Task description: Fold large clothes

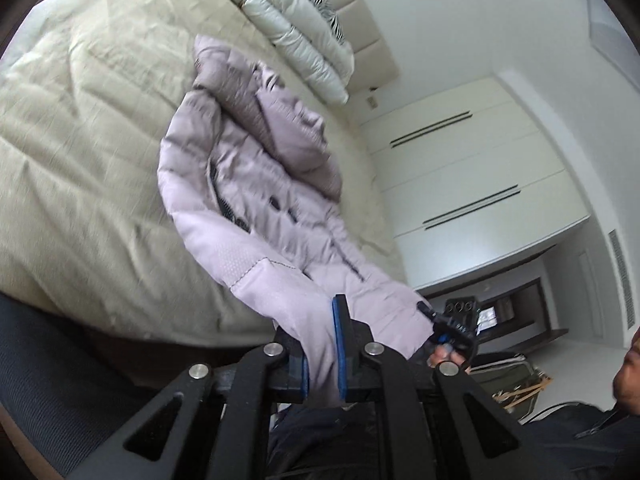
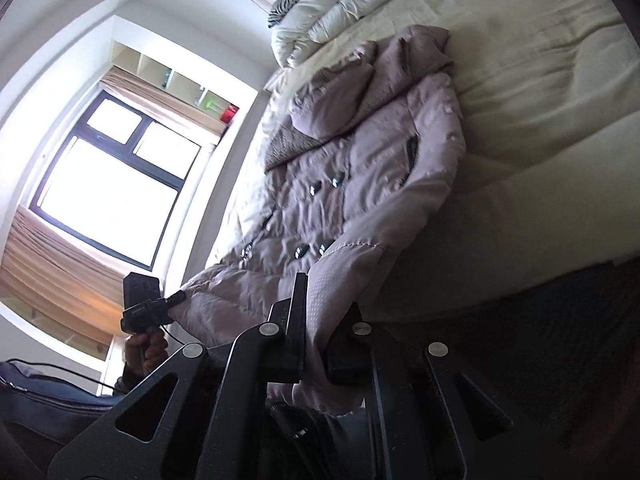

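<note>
Lilac puffer coat lying front-up on cream bed, hood toward 12 o'clock, hem hanging off bed edge toward 6. Left gripper clamped on hem fabric, blue-padded fingers narrow with cloth pinched between. Right gripper likewise closed on hem, fabric bunched between black fingers. Other gripper visible in each view, gripping opposite hem corner: at 4 o'clock in left view, 8 o'clock in right. White folded duvet at 12 o'clock, beyond hood. Bright window at 9 o'clock in right view.
</note>
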### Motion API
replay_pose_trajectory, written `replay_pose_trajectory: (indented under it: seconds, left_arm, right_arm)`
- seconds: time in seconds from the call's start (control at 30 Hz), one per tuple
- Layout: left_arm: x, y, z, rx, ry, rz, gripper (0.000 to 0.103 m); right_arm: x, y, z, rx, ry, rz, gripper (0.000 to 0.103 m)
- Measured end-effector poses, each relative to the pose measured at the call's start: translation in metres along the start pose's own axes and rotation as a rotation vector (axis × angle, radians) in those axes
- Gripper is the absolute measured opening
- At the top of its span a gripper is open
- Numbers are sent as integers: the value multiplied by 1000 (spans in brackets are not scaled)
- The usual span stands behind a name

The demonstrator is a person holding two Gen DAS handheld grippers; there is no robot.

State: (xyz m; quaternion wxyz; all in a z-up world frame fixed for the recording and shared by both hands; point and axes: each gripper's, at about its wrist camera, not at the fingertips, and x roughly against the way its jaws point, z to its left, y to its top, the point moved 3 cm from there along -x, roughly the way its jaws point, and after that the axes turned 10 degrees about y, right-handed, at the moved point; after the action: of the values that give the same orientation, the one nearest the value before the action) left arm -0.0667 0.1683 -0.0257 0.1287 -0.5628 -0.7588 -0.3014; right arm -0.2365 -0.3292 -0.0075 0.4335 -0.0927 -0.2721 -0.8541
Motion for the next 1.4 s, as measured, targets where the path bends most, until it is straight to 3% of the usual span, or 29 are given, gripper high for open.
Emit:
replay_pose_trajectory:
  seconds: [0.17, 0.27, 0.47, 0.63, 0.93, 1.13, 1.27, 1.33, 1.4]
  left_arm:
    - [1, 51, -5, 112, -161, -138, 11]
    - [-5, 85, -6, 173, -242, -206, 11]
    - [-22, 159, -7, 184, -273, -300, 11]
    - [-54, 221, -4, 218, -269, -324, 11]
    - [-117, 312, 26, 275, -196, -328, 11]
    - [-169, 352, 68, 329, -101, -303, 11]
    - [-205, 365, 103, 398, -34, -281, 13]
    - [-218, 368, 115, 410, -10, -278, 24]
    - [-227, 373, 121, 405, 0, -284, 46]
  right_arm:
    - [1, 67, 12, -18, 81, -156, 6]
    - [2, 108, 15, -1, 85, -223, 6]
    - [-15, 193, 8, 29, 25, -310, 6]
    - [-45, 258, -1, 37, -40, -340, 6]
    - [-127, 366, -60, -29, -143, -341, 6]
    - [-197, 406, -125, -90, -222, -290, 6]
    - [-239, 410, -181, -157, -267, -248, 6]
    - [-253, 409, -205, -210, -254, -240, 7]
    - [-268, 412, -229, -248, -247, -223, 8]
